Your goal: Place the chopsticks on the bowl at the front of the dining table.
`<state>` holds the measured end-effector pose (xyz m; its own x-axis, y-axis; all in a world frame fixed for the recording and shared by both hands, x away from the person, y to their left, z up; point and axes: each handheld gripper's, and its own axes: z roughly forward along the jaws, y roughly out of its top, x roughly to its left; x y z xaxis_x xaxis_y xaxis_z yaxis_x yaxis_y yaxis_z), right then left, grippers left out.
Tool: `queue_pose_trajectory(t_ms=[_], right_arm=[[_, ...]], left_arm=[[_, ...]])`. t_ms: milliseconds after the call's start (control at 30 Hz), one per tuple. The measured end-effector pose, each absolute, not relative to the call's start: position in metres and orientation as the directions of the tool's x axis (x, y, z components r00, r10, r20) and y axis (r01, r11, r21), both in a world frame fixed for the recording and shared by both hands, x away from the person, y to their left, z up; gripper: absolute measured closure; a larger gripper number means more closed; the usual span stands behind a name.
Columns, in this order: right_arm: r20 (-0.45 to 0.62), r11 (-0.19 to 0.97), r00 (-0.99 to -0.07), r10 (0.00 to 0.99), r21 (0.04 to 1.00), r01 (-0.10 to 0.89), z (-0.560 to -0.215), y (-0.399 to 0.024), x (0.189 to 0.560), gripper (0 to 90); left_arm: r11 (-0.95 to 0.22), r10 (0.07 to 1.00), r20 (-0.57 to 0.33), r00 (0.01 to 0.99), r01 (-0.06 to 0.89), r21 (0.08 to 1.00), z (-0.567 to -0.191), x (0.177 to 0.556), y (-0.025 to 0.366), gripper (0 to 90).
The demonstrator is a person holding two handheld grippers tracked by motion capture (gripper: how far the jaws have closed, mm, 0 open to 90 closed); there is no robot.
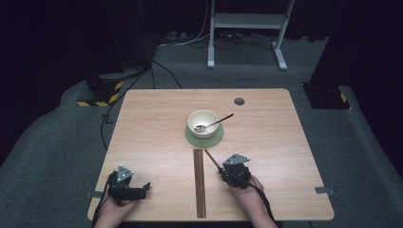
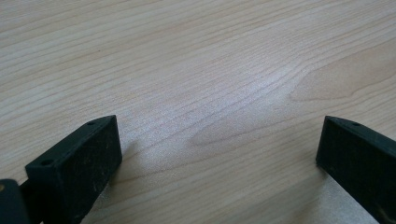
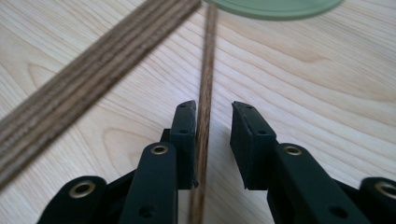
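Bright table, dark surroundings, soft focus.

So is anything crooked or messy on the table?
Yes, one wooden stick lies slanted, away from the neat bundle of sticks, running between the jaws of the right hand-held gripper toward the green coaster. The spoon sits in the bowl; nothing is spilled.

Wooden table (image 1: 142, 123): green coaster (image 1: 204, 138), sticks (image 1: 200, 183), one stick (image 1: 212, 159).

Bowl (image 1: 203, 123) mid-table; bare wood around
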<state>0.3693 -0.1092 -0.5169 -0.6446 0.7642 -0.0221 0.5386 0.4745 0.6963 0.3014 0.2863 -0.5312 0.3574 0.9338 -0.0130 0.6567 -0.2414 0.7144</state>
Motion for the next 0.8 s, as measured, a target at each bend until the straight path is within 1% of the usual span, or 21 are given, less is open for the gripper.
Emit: queue_pose_trajectory(t_ms=[167,300,567,633,667,800], right_arm=[[-0.027,0.476,-0.635,0.772,0.687,0.55,-0.515,-0.123,0.371,72.0],[0.011,0.456,-0.632,0.775,0.683,0.571,-0.515,-0.13,0.373,71.0],[0.007,0.463,-0.637,0.771,0.681,0.568,-0.514,-0.131,0.373,72.0],[-0.013,0.473,-0.638,0.77,0.682,0.557,-0.514,-0.129,0.373,74.5],[-0.013,0.473,-0.638,0.77,0.682,0.557,-0.514,-0.129,0.373,74.5],[-0.022,0.494,-0.656,0.754,0.677,0.545,-0.514,-0.124,0.372,79.6]], left_arm=[[-0.242,0.934,-0.013,0.358,0.657,0.714,-0.531,0.301,0.286,0.3],[-0.242,0.934,-0.013,0.358,0.658,0.713,-0.531,0.301,0.286,0.3],[-0.247,0.931,-0.014,0.366,0.656,0.713,-0.531,0.301,0.286,0.3],[-0.258,0.927,-0.01,0.375,0.656,0.709,-0.531,0.301,0.287,0.3],[-0.258,0.927,-0.01,0.375,0.656,0.709,-0.531,0.301,0.287,0.4],[-0.255,0.926,-0.016,0.378,0.656,0.71,-0.531,0.301,0.287,0.5]])
